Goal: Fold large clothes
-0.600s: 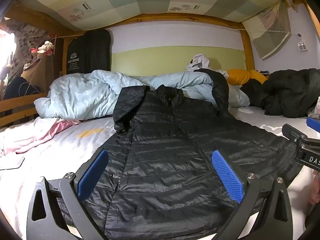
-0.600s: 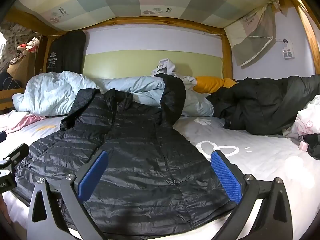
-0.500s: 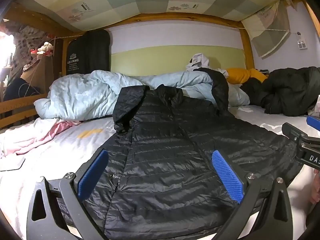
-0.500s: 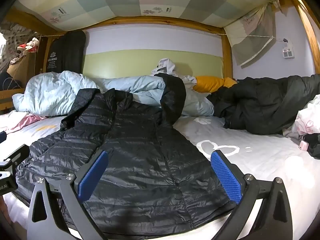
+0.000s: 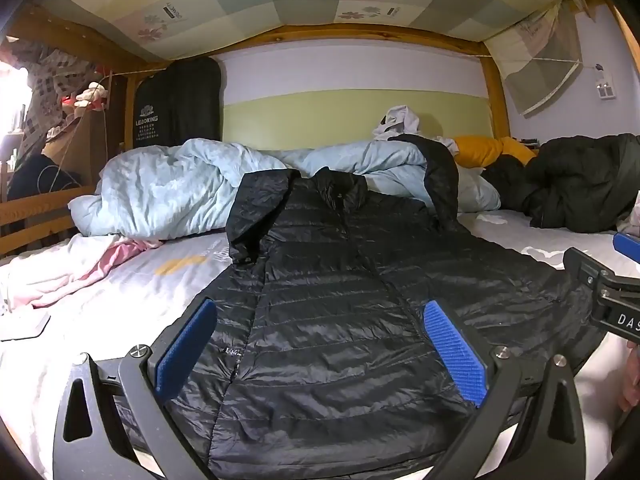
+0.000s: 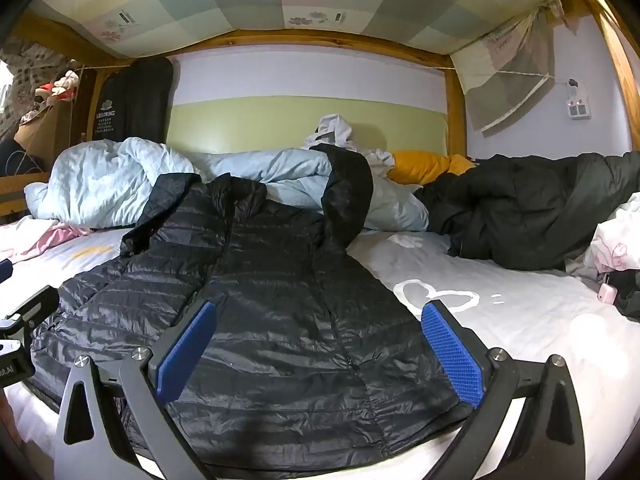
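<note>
I have the left gripper (image 5: 320, 354) with its blue-padded fingers spread wide, gripping nothing; the right gripper (image 6: 320, 354) is spread the same way. Ahead of both, the black quilted puffer jacket (image 5: 332, 292) lies flat on the white bedsheet (image 6: 520, 320), hem nearest me, collar toward the rumpled light-blue duvet (image 5: 168, 188) beyond.

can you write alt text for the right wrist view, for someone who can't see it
A black quilted puffer jacket lies spread front-up on a white bed sheet, hem toward the camera, with the open right gripper held just above its hem. Behind it are a rumpled light blue duvet, an orange pillow and a second dark coat heaped to the right.
</note>
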`<state>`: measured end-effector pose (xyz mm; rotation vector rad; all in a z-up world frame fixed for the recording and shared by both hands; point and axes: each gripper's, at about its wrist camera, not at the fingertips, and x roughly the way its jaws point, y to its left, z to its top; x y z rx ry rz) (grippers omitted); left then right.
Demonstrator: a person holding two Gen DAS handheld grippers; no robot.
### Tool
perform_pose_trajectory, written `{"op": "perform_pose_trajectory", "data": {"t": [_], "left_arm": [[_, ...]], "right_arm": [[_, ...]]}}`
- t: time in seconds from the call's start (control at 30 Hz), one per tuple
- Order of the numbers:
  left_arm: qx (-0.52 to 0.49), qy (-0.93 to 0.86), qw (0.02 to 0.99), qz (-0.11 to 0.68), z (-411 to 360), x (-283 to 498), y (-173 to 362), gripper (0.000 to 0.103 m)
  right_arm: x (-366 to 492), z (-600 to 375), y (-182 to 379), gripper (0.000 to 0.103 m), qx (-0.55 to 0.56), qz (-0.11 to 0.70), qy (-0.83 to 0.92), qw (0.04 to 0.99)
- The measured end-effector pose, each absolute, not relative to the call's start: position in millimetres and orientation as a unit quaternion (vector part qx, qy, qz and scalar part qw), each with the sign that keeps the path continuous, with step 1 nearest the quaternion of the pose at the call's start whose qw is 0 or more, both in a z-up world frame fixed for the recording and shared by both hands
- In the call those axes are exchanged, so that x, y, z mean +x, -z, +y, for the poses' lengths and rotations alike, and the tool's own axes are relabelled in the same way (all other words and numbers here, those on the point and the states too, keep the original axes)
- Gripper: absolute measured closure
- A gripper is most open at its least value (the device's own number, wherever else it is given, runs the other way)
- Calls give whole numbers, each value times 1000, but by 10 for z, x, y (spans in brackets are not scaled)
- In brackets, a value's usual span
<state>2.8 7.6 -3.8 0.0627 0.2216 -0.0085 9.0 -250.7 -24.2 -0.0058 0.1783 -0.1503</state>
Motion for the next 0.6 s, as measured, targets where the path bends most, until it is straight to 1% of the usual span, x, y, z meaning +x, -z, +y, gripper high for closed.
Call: {"op": "perform_pose_trajectory", "data": {"t": [0.6], "left_arm": [[31,4,993,110,33,17,7,0]], "right_arm": [[95,-2513,247,0,-3,91,74,993]]}}
